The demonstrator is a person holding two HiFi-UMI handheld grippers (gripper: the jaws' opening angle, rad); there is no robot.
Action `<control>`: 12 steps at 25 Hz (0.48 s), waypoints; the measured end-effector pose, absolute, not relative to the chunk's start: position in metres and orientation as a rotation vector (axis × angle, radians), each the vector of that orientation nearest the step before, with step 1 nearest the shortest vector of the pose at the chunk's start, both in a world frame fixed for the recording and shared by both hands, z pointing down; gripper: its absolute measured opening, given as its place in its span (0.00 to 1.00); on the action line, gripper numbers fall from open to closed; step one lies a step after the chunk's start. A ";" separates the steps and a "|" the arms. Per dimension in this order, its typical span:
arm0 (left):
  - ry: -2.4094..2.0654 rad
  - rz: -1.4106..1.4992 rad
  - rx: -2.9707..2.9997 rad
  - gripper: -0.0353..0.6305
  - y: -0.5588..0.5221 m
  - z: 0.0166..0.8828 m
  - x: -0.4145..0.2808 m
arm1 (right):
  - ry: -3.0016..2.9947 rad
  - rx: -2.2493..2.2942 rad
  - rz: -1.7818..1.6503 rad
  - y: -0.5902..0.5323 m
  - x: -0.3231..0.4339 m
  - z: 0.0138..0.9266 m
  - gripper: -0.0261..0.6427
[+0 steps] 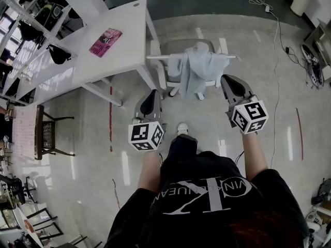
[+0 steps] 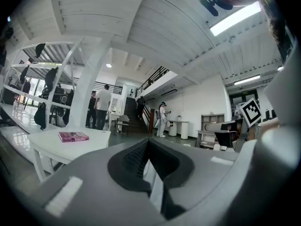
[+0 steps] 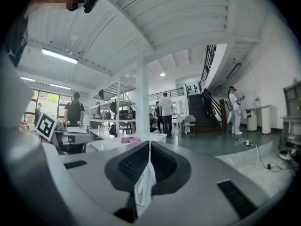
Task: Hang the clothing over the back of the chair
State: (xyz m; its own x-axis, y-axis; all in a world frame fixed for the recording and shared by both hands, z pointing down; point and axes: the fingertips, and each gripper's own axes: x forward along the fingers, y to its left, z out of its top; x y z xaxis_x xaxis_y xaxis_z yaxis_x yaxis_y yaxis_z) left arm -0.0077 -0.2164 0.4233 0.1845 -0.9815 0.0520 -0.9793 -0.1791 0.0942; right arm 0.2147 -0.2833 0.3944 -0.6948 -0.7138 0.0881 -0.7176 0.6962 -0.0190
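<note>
A light grey garment [image 1: 195, 66] lies draped over the back rail of a white-framed chair [image 1: 178, 46] that stands by the table's corner, its ends hanging down toward me. My left gripper [image 1: 153, 92] is held level, short of the chair's left side, with its jaws together and nothing between them. To the right, my right gripper [image 1: 227, 78] points at the chair's right end, just below the garment's edge and apart from it, also shut and empty. Both gripper views show closed jaws: left gripper [image 2: 147, 142], right gripper [image 3: 149, 144].
A white table [image 1: 124, 40] with a pink book [image 1: 105, 42] stands left of the chair, with white shelving behind it. A dark chair [image 1: 46, 133] sits at the far left. Cables [image 1: 279, 35] trail over the floor at the right. Several people stand in the background [image 2: 101, 106].
</note>
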 end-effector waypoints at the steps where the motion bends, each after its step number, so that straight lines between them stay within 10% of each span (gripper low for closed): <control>1: -1.942 -0.032 2.331 0.07 -0.216 0.424 -0.008 | -2.825 1.194 0.083 -0.283 0.215 0.395 0.07; 12: -1.950 -0.030 2.333 0.07 -0.211 0.422 -0.005 | -2.814 1.203 0.103 -0.276 0.222 0.401 0.07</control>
